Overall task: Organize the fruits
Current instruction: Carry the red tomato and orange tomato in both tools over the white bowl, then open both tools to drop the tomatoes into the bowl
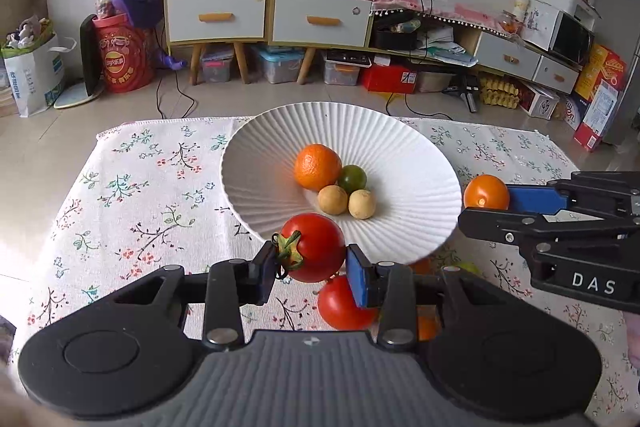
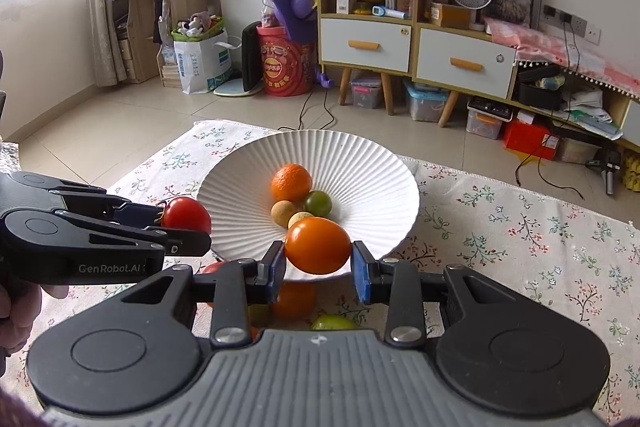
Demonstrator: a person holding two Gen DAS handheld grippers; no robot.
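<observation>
A white ribbed bowl [image 1: 400,155] [image 2: 360,155] on the floral tablecloth holds a mandarin [image 1: 317,167] [image 2: 291,183], a green tomato [image 1: 353,178] [image 2: 319,203] and two small tan fruits [image 1: 333,199] [image 2: 282,213]. My left gripper [image 1: 313,267] [image 2: 176,223] is shut on a red tomato [image 1: 314,247] [image 2: 186,214] at the bowl's near rim. My right gripper [image 2: 319,265] [image 1: 486,205] is shut on an orange tomato [image 2: 318,245] [image 1: 486,191] just above the near rim.
On the cloth below the grippers lie another red tomato [image 1: 344,303], an orange fruit [image 2: 294,301] and a yellow-green fruit [image 2: 332,323]. The floral tablecloth [image 1: 140,187] [image 2: 520,247] covers the table. Cabinets and boxes stand across the floor behind.
</observation>
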